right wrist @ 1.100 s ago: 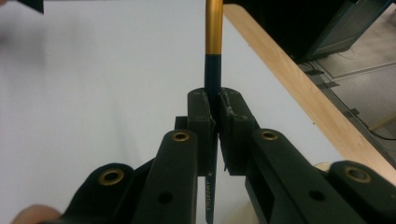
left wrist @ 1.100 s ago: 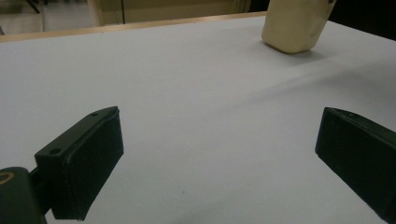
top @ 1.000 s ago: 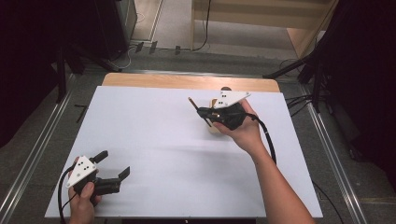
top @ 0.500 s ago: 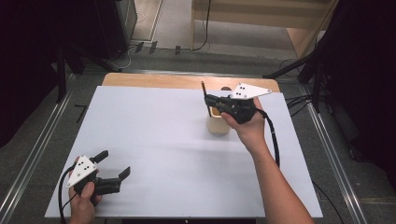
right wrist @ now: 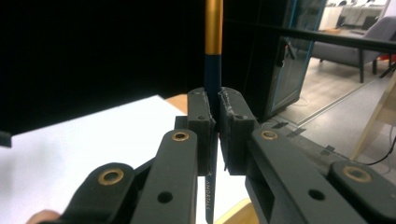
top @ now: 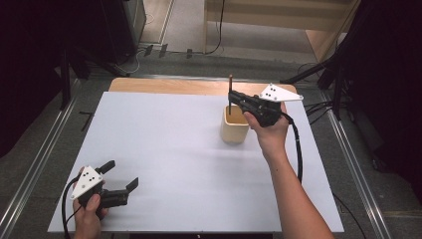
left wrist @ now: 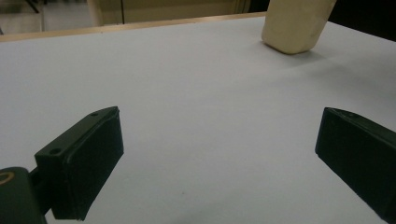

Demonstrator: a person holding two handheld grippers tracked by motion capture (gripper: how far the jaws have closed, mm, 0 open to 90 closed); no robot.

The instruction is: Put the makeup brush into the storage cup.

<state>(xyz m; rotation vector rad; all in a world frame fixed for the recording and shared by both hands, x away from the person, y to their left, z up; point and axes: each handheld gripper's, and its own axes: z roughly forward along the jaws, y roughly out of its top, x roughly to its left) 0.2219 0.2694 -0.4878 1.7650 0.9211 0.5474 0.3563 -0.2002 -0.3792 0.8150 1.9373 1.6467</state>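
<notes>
The right gripper, jaws pinching a pencil, has swung it upright over the cream cup at upper right, ready to drop in; the left gripper, jaws spread, idles lower left on the tabletop.

Pencil upright over cup

The one piece of lettering is a line of small pale print running lengthwise down the dark lower shaft of the pencil in the right gripper view; it is too small and blurred to read with certainty, and nothing else carries text
</notes>
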